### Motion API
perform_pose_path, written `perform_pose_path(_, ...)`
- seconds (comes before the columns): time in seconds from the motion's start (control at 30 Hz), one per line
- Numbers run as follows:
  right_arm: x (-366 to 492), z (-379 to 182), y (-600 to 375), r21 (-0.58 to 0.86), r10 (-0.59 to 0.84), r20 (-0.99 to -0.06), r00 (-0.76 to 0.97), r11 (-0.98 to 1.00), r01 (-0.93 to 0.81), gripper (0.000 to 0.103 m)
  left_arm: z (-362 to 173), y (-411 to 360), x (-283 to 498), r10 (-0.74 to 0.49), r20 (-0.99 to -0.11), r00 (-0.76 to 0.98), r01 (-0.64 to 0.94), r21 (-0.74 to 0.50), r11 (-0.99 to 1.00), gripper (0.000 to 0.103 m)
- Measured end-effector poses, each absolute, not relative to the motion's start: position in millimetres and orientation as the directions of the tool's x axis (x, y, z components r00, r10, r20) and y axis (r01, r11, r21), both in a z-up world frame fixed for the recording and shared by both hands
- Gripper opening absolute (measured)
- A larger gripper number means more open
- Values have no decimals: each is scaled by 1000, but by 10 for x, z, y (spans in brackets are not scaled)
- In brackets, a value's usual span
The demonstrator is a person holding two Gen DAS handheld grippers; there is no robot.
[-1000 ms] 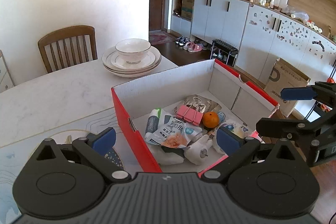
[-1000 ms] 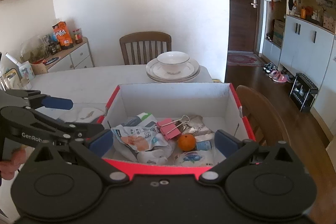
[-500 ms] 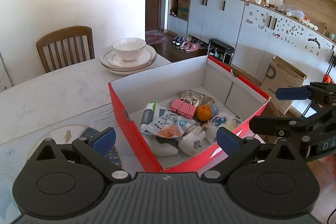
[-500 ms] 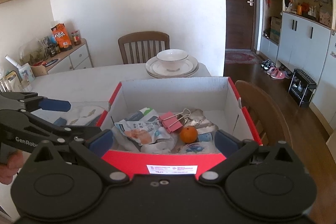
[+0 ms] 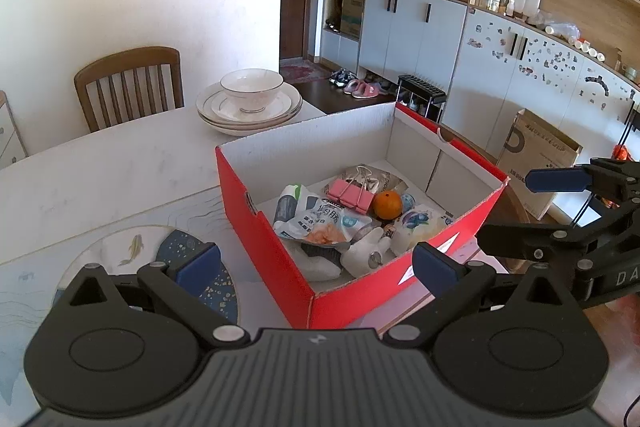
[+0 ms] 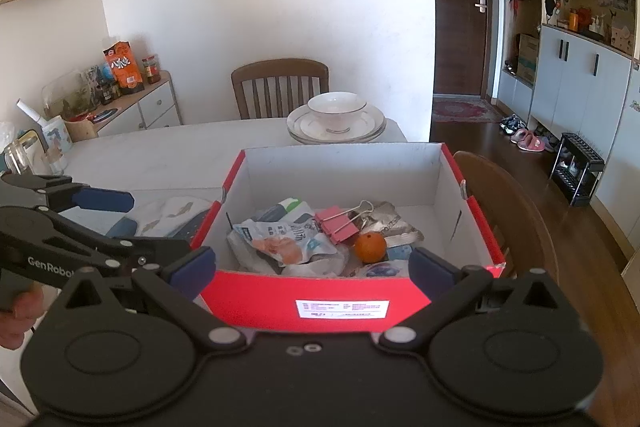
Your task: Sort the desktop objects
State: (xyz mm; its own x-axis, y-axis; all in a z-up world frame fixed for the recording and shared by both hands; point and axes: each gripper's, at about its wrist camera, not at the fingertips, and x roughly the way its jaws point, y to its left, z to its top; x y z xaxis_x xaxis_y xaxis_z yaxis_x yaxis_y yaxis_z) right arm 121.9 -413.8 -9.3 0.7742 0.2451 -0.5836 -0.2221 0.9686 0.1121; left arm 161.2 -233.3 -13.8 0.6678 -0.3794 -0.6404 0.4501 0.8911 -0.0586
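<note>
Sitting on the worktop point(image 5: 120, 171), the red box point(image 5: 272, 255) holds an orange point(image 5: 387, 205), pink binder clip point(image 5: 349, 193) and snack packets point(image 6: 280, 241). Left tongs point(image 5: 316, 269) and right tongs point(image 6: 312, 267) hover before it, both spread, gripping nothing.

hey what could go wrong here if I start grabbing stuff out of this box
The orange looks free to roll if the pink clip or snack packet beside it is lifted. The box sits near the table's corner, so a push might slide it off. Both open grippers could collide.
</note>
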Motion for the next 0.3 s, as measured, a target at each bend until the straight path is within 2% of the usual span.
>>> perform_pose_path(0.3, 1159, -76, -4052, 111, 235, -589, 774, 971, -210, 103, -112, -2227, 1542, -393, -626, 674, 467, -52, 883, 103)
